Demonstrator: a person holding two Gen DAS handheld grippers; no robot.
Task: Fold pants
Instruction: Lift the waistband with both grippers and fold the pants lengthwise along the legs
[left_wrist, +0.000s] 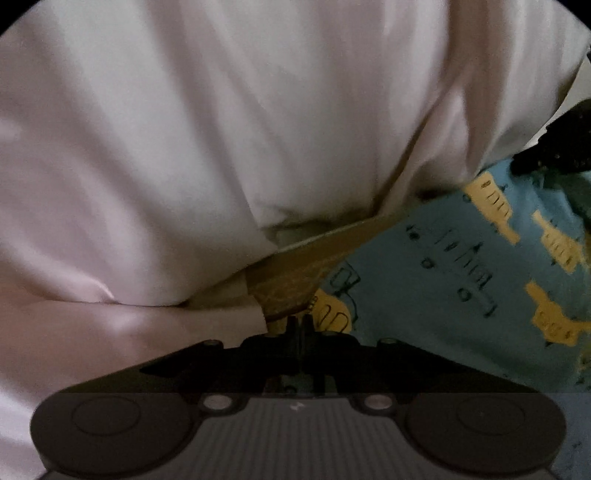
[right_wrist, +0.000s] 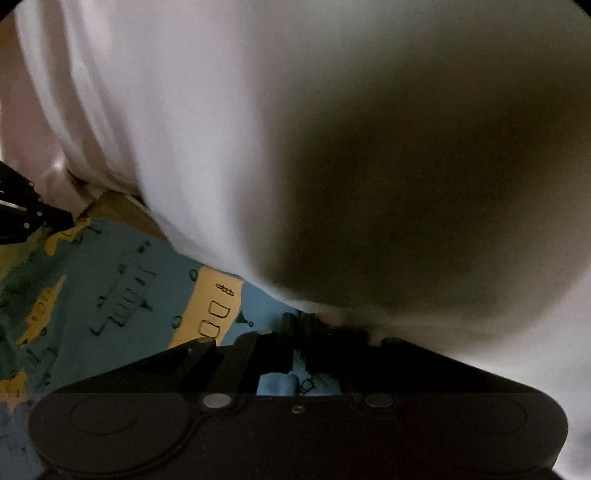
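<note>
Pale pinkish-white pants (left_wrist: 221, 129) billow close to the lens and fill most of the left wrist view. My left gripper (left_wrist: 298, 321) is shut on their tan-lined waistband edge (left_wrist: 291, 280), the black fingers pressed together. In the right wrist view the same pants (right_wrist: 258, 129) hang in front of the camera, shadowed at right. My right gripper (right_wrist: 303, 321) is shut on a fold of the fabric at its lower edge. The other gripper shows as a black shape at the right edge (left_wrist: 554, 147) and at the left edge (right_wrist: 22, 210).
Below the lifted cloth lies a blue bedsheet (left_wrist: 443, 266) printed with yellow shapes and dark line drawings, also seen as the bedsheet (right_wrist: 110, 295) in the right wrist view. The cloth blocks everything beyond.
</note>
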